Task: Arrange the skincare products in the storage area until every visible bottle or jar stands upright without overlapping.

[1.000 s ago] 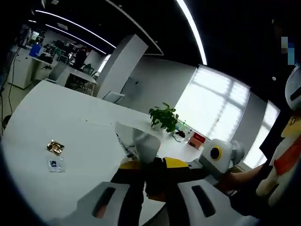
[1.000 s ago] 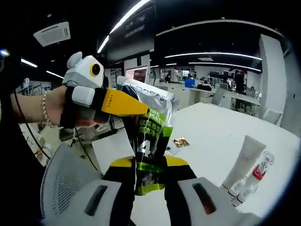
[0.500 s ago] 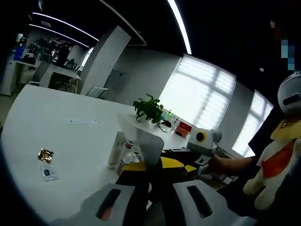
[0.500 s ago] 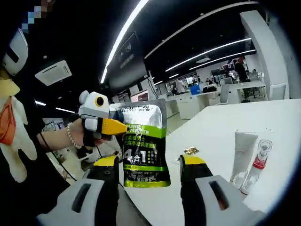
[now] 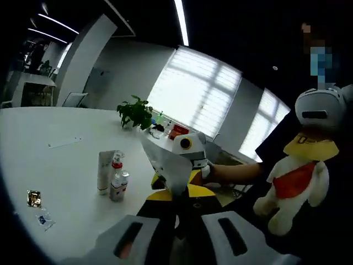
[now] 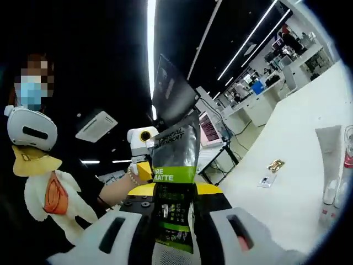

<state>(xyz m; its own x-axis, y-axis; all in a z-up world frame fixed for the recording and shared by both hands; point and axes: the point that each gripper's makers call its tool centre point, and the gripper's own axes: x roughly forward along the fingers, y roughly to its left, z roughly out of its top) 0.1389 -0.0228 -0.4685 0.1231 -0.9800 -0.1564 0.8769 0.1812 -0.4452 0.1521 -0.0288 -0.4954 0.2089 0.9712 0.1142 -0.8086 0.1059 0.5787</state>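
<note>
Right gripper view: right gripper and left gripper both pinch the pouch; opposing pulls could tear it.

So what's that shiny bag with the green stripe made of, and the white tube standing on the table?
The pouch looks like thin foil-coated plastic: its silvery top reflects light and creases softly. The right hand-held gripper is shut on it, and so is the left hand-held gripper. The tube seems to be matte white plastic, smooth with no glare, though it's small here, so that's a guess.
</note>
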